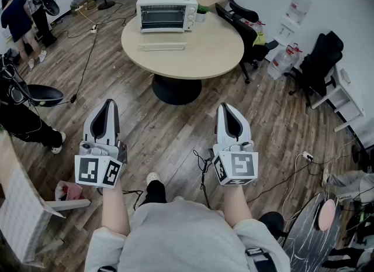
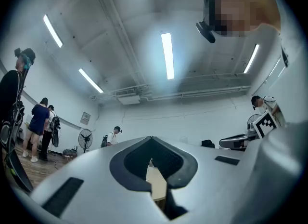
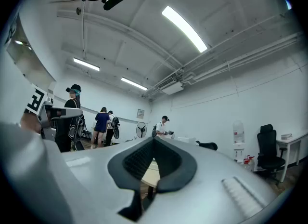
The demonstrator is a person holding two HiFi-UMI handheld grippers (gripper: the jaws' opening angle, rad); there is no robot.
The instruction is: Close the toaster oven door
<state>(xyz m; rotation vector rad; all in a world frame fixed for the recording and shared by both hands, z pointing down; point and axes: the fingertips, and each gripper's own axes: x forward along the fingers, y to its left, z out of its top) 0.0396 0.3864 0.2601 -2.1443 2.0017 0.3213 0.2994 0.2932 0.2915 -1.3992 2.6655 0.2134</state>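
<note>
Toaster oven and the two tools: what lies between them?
In the head view, bare wood floor, then the round table on its dark base; neither the left tool nor the right tool is near the toaster oven.

Toaster oven (image 1: 167,11) on round table (image 1: 201,51)

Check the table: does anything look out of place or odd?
One thing: a pale flat piece lies on the table just before the oven. It may be the open door's edge or a tray; too small to tell. Nothing looks spilled.
</note>
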